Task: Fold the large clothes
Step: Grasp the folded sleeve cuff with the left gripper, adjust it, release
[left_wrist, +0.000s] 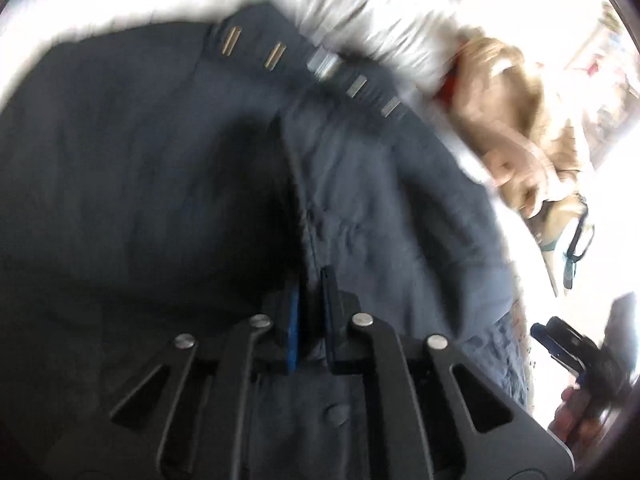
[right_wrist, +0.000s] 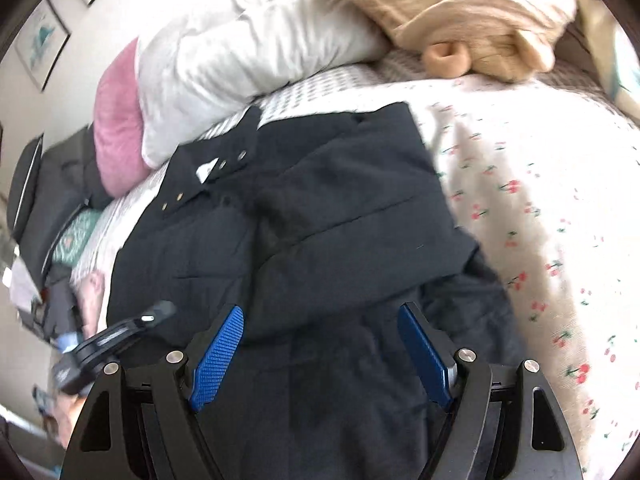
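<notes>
Both grippers hang over the dark jacket (right_wrist: 304, 216), which lies spread on the floral bedspread (right_wrist: 540, 200). Left gripper (left_wrist: 310, 280) is pinched onto a jacket fold; right gripper (right_wrist: 320, 320) gapes wide, holding nothing.

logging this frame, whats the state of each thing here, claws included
left claw: shut on a fold of the dark jacket
right claw: open, over the jacket, holding nothing
dark jacket: partly folded on the bed, snaps undone
tan garment: crumpled in a heap, unfolded
pink cushion: wedged beside the white pillow
white pillow: lying on the bed, creased
</notes>
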Available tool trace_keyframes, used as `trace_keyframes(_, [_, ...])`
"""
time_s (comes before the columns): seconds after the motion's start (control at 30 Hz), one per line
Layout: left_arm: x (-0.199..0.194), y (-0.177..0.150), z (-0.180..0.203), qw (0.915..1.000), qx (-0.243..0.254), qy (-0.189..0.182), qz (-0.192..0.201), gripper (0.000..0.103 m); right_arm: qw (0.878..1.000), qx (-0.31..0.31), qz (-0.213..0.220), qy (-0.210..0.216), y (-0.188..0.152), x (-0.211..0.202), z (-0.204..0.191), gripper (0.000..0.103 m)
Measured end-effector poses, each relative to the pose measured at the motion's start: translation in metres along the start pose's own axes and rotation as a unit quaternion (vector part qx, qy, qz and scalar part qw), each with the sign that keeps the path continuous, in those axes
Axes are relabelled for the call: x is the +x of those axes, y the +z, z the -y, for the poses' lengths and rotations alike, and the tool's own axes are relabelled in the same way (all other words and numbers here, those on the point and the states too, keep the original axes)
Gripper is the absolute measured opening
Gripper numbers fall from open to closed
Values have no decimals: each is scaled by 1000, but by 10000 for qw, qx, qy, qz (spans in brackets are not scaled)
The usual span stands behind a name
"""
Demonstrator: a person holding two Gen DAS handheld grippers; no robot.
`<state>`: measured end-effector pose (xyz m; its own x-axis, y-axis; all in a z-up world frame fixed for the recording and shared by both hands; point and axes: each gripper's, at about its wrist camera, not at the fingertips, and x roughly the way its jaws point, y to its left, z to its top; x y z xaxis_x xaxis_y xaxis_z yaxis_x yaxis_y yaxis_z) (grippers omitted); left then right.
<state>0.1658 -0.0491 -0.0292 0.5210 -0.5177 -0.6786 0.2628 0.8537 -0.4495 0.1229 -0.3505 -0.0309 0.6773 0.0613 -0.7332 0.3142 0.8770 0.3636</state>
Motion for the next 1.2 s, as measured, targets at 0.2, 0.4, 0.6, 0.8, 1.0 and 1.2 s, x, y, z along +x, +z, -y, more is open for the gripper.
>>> trace_keyframes(0.2, [-5, 13, 9, 9938, 552, 762, 586, 10, 9994, 35, 144, -328, -2, 1, 9, 81])
trace_keyframes(0.4, [30, 1, 5, 9876, 984, 1225, -4, 11, 9991, -20, 2, -413, -6, 12, 8, 81])
trace_keyframes(0.6, [18, 18, -14, 9980, -21, 635, -7, 24, 9992, -76, -16, -399, -6, 14, 3, 81])
trace_keyframes(0.8, [54, 17, -1, 9720, 1149, 2014, -383, 85, 9993, -39, -19, -385, -6, 10, -3, 81])
trace_keyframes(1.0, [1, 18, -6, 9889, 478, 1353, -378, 84, 9984, -464, 82, -320, -6, -20, -15, 81])
trace_keyframes(1.2, [-94, 0, -39, 9911, -83, 1155, -653, 89, 9984, -537, -8, 171, -10, -80, 1, 81])
